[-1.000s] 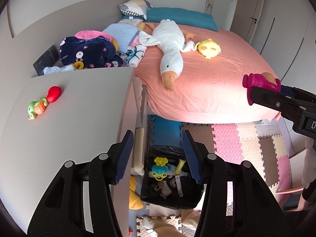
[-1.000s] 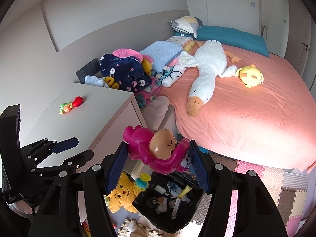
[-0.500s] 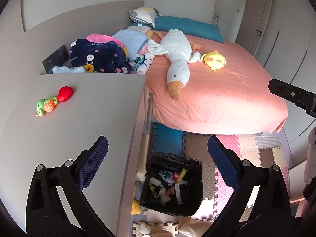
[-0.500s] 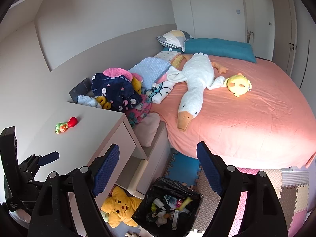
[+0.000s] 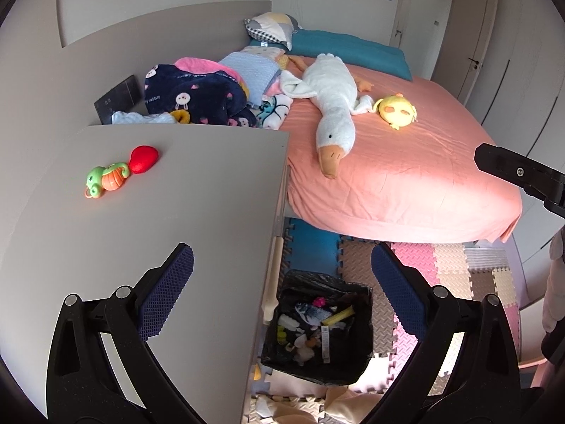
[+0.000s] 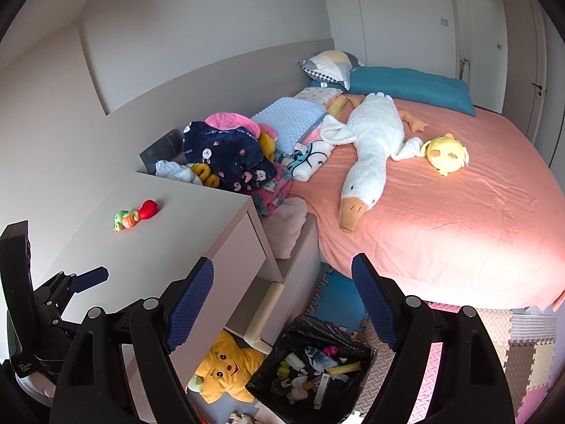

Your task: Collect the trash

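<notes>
My left gripper (image 5: 280,289) hangs wide open with nothing between its blue pads, half over the desk (image 5: 176,219) and half past its right edge. My right gripper (image 6: 282,304) is spread just as wide and also holds nothing; it hovers above the gap between desk and bed (image 6: 441,219).

The bin (image 5: 319,328) sits on the floor mats (image 5: 452,268) below both grippers, just beside the desk's base. It is lined with a black bag, open at the top, and holds a jumble of small things: a pink piece, a yellow stick, a grey fish-like shape and white scraps. On the desk, well back from the edge near me, lie a green and orange toy (image 5: 104,178) and a red toy (image 5: 143,159), touching each other.

The desk's right edge runs straight down towards the bin. Between that edge and the bed's overhang the floor lies open, in blue, tan and pink tiles. A yellow star plush (image 6: 222,367) lies under the desk, just left of the bin. On the bed, a white goose (image 6: 367,155) and a yellow chick (image 6: 446,153) lie well away from the bin.
</notes>
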The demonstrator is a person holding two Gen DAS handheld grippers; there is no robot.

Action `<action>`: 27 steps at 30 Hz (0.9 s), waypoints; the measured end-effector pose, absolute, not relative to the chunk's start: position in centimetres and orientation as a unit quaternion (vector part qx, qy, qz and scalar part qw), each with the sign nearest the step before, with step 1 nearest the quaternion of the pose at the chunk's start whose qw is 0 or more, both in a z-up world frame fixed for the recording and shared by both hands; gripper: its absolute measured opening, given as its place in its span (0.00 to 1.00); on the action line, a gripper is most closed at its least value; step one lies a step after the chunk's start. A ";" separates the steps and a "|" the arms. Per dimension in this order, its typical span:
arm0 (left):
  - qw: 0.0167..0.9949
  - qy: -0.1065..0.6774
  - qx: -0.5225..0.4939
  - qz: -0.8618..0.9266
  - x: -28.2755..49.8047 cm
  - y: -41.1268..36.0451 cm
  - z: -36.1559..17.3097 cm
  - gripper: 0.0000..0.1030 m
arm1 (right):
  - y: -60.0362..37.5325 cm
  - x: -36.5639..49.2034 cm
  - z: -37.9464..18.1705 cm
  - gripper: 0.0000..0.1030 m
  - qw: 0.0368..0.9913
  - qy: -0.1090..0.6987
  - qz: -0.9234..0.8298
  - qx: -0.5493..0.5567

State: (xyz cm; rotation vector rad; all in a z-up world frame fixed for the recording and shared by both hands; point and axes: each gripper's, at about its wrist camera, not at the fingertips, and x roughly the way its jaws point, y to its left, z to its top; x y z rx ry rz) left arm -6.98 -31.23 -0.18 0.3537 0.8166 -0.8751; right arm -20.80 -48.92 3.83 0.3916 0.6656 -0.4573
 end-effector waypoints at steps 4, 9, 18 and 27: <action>0.816 0.384 0.161 -0.400 -6.1 -30.2 -0.3 0.94 | -47.9 -19.4 3.8 0.78 0.904 0.325 -0.210 0.184; 0.821 0.389 0.157 -0.388 -4.7 -28.9 -0.6 0.94 | -46.7 -17.4 3.5 0.78 0.906 0.332 -0.195 0.174; 0.831 0.397 0.150 -0.360 -2.0 -26.3 -1.0 0.94 | -44.5 -13.2 2.8 0.78 0.910 0.346 -0.160 0.161; 0.841 0.407 0.140 -0.327 0.8 -23.7 -1.6 0.94 | -42.7 -8.9 2.0 0.78 0.910 0.361 -0.132 0.154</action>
